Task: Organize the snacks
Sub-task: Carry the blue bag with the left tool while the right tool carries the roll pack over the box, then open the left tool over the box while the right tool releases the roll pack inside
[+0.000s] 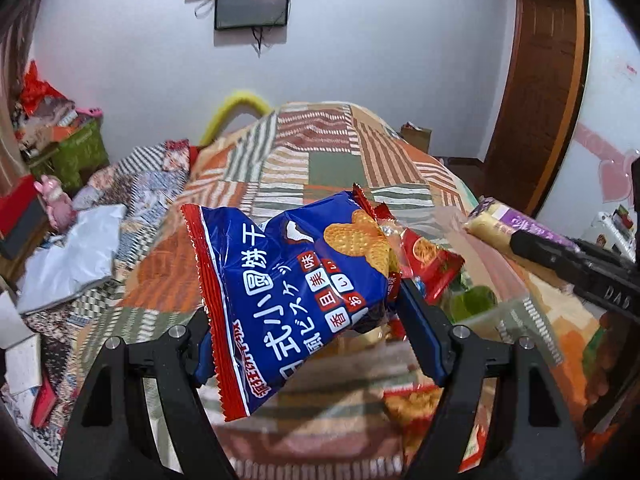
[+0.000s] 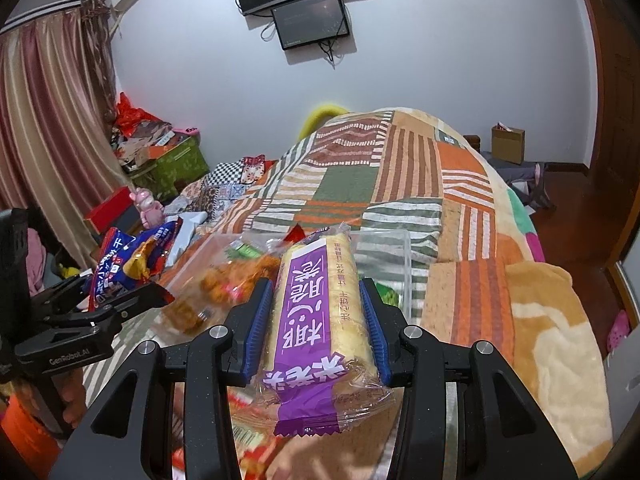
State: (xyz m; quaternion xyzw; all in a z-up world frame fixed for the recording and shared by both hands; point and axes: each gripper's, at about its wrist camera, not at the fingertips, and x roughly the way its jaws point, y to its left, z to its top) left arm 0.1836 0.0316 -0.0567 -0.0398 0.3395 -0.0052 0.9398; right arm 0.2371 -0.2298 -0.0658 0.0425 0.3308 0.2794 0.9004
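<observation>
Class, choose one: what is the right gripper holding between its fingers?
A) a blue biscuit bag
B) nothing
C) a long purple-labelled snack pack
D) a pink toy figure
C: in the right wrist view the right gripper is closed on the long purple-labelled snack pack, while the blue biscuit bag sits in the left gripper.

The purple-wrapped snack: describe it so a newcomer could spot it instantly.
Over the patchwork quilt sits a clear plastic bin of snacks. Above it, the right claw grips a long cream-coloured roll; unlike the blue biscuit bag, it wears a purple band.
</observation>
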